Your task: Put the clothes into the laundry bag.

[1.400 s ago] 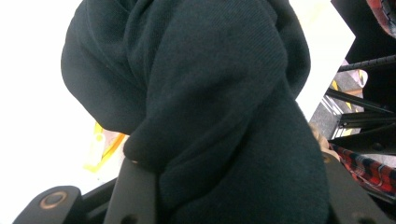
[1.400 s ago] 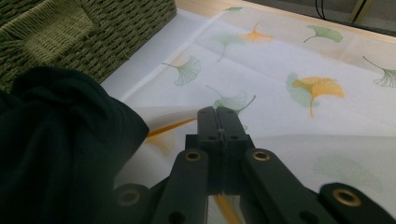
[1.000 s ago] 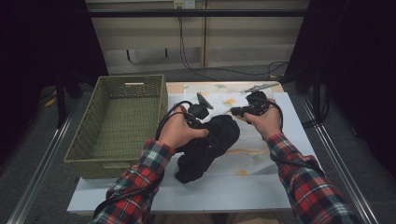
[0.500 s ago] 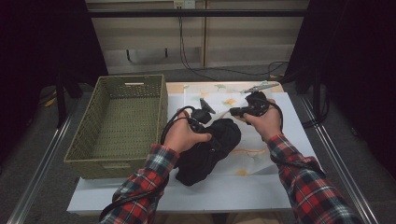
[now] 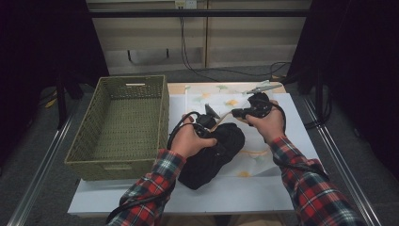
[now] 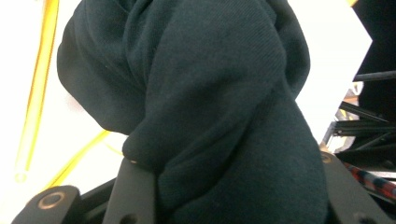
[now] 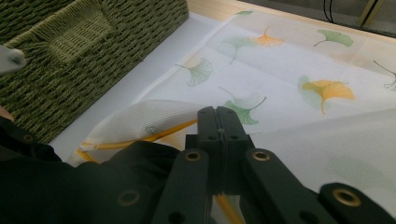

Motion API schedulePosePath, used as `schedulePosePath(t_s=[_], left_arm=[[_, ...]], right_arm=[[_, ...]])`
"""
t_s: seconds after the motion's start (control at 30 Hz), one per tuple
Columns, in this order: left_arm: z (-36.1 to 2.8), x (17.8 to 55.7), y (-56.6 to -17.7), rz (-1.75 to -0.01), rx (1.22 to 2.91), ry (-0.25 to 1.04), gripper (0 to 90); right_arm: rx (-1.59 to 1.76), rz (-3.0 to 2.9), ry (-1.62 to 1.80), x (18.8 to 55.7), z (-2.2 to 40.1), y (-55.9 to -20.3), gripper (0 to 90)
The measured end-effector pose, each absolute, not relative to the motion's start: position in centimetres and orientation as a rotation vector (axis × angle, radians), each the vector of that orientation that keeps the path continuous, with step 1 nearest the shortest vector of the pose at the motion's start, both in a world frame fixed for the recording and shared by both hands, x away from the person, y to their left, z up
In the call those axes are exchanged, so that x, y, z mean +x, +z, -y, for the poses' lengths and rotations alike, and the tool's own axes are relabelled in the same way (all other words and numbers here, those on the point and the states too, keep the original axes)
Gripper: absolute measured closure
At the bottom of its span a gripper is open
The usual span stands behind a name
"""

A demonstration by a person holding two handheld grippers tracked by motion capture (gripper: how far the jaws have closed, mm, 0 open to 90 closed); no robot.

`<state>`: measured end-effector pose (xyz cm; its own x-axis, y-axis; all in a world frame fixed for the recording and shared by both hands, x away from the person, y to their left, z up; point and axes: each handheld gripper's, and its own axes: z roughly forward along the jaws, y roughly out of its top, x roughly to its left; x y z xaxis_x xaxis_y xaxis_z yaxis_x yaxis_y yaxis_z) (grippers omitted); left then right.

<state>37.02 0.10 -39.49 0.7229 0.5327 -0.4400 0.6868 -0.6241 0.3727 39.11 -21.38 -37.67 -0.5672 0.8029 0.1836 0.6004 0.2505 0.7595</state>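
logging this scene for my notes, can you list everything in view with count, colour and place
garment: one, black, bunched on the table in front of the person, partly on the printed cloth
printed cloth: one, white with green and orange leaves, spread on the table right of the basket, one edge lifted
basket: one, green woven, at the table's left side
table: one, white top
cables: several, black, on the floor behind the table
left tongs: one, black, jaws clamped on the garment
right tongs: one, black, jaws closed on the cloth's lifted edge
sleeves: two, red plaid, entering from the bottom
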Motion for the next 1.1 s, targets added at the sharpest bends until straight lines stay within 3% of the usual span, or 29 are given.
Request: schedulePosePath(t_s=[0.67,1.1], left_arm=[[1.1,37.3,-41.5,-1.022,2.364,-0.252,53.9],[1.5,37.5,-42.7,-0.973,2.36,-0.127,39.3]], right_arm=[[1.325,-2.288,1.235,38.5,21.3,-37.8,90.0],[1.331,-2.292,1.227,38.2,21.6,-38.1,90.0]])
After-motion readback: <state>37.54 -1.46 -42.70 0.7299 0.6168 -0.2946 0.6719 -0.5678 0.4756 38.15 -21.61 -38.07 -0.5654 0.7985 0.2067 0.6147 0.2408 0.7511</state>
